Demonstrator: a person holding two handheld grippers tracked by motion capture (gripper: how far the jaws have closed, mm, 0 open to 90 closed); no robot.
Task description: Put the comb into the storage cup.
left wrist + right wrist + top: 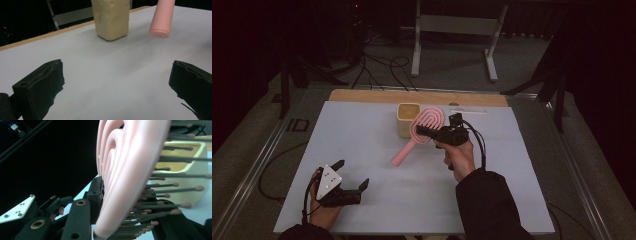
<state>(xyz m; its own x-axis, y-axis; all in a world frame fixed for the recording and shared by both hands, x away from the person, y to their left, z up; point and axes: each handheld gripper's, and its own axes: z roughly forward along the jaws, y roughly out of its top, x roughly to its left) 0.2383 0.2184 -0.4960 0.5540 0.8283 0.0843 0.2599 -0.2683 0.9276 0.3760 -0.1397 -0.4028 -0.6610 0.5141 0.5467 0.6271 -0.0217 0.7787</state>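
Note:
A pink hairbrush [424, 127] hangs tilted over the white table, head up beside a cream square cup [408, 119], handle pointing down and left. My right gripper [423, 132] is shut on the brush near the base of its head. In the right gripper view the pink head [125, 170] and its dark bristles sit between the jaws, with the cup [190, 170] behind. My left gripper [353, 175] rests low at the table's front left, open and holding nothing. The left gripper view shows its two pads wide apart, the cup [111, 18] and the brush handle's end [161, 21] ahead.
The white sheet [362, 150] covers most of the table, with a wooden strip [362, 96] along the far edge. Beyond it are cables on the floor [382, 67] and a white stand [457, 30]. A small white strip [469, 110] lies behind the right gripper.

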